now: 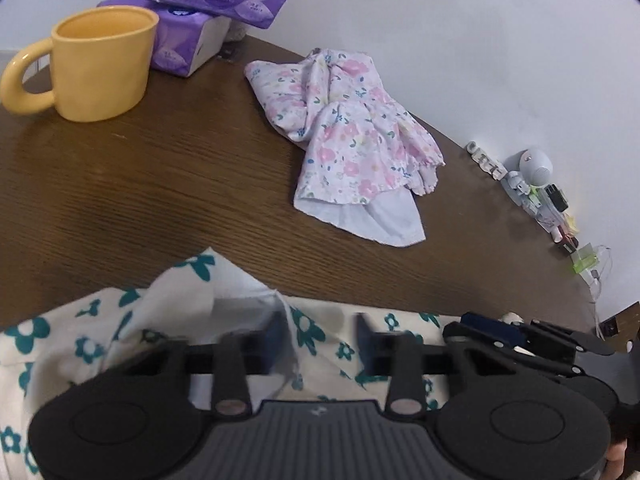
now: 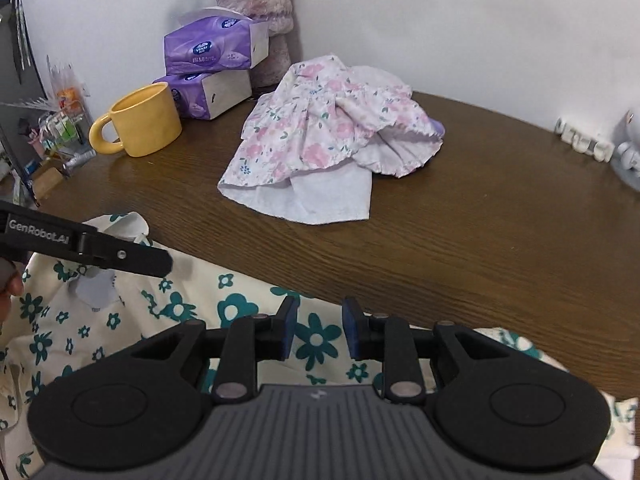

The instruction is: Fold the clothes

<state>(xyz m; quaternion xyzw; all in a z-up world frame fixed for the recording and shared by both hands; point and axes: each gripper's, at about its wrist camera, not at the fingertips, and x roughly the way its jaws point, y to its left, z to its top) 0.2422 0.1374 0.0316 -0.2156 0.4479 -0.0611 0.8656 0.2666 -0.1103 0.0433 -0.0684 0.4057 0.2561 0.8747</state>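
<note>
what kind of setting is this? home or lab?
Most likely a home room: a wooden table against a white wall, holding a yellow mug, purple tissue packs and a small robot figurine.

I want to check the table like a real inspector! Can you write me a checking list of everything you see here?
Surface: brown wooden table, bare in the middle.
Job's things: cream garment with teal flowers at the near edge, rumpled; pink floral garment in a loose heap farther back.
Clutter: yellow mug upright, beside two stacked purple tissue packs; small figurine and trinkets along the wall.
Grippers: left gripper open, a fold of the cream garment between its fingers; right gripper open over the same cloth.
Cables: a thin white wire by the wall, at the table's edge.
Surroundings: white wall; fuzzy purple vase behind the tissues; cluttered shelf to the left.
</note>
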